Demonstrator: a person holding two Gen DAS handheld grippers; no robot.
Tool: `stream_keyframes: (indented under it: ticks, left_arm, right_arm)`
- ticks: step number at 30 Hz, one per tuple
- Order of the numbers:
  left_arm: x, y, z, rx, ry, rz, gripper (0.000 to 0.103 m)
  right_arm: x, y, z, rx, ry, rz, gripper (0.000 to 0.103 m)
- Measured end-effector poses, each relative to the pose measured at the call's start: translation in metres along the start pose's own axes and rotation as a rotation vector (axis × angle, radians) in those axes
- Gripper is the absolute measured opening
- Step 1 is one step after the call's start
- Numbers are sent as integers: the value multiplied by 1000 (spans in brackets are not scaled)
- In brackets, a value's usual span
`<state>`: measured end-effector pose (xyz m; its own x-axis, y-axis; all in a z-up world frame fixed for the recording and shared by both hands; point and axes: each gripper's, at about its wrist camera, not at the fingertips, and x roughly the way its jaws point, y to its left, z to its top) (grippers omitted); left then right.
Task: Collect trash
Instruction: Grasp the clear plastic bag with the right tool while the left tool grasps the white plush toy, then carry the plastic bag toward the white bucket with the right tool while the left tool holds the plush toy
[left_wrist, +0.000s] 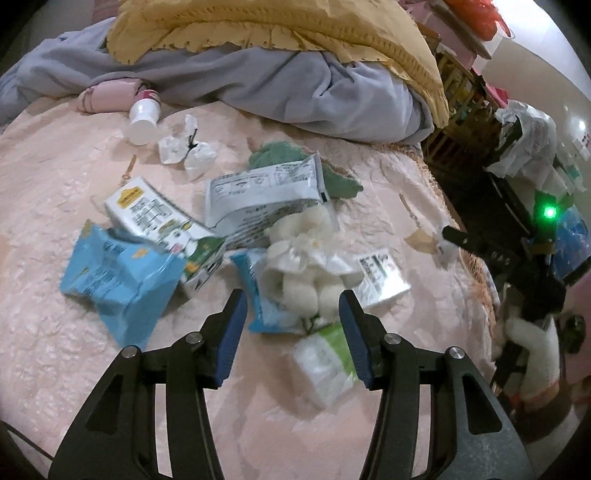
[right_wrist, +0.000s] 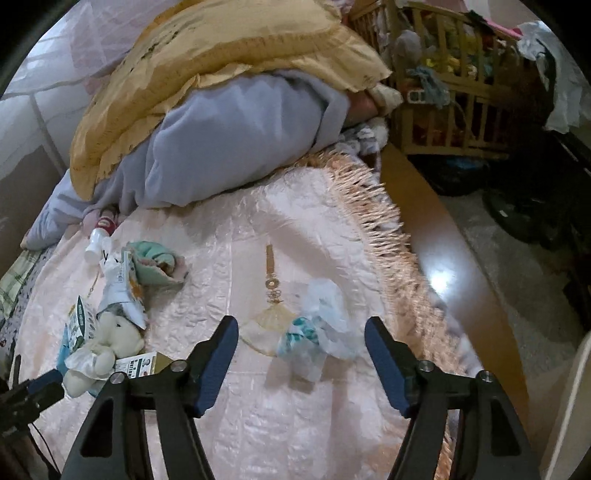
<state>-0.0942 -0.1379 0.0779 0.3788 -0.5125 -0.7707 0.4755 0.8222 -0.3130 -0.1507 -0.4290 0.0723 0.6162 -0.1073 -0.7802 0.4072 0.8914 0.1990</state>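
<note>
Pink quilted bedspread, crinkled blue wrapper, fluffy white plush

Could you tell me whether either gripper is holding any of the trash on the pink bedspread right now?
Nothing is held. The left gripper stands open above the white stuffed toy; the right gripper is open over the crumpled clear plastic bag.

Print covers the white carton, the grey-white pouch, the small white box and the blue wrapper, and the label beside the plush toy, but none of it can be read
</note>
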Motion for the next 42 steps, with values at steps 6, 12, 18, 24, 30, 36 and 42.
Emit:
stream_keyframes:
  ticks: [6,12,18,24,30,36,42]
  left_arm:
    - [32,-11,17,22,38,42,50]
    - [52,-15,23,40,69,31,43]
    - [38,-16,18,26,60,-4,28]
    - [1,-32,10,46,9,-65,28]
    - [-24,-66,4,100,-27,-128,28]
    - [-24,-100,-2,145,-23,-171,28]
    - [-21,-125,-10,192,-23,-168,28]
  right_arm:
    - [15,-3,0,-11,1,10,36]
    - [8,-10,-3,3,8,36,19]
    - [-28,0,-16,-26,-22,111,16]
    - [-67,10,-39,-20,-61,196,16]
    - [-91,6,-55,4,-76,213,16]
    - [-111,-6,-63,23,-94,196,16]
    - [-126,-20,-66,34,-105,178,16]
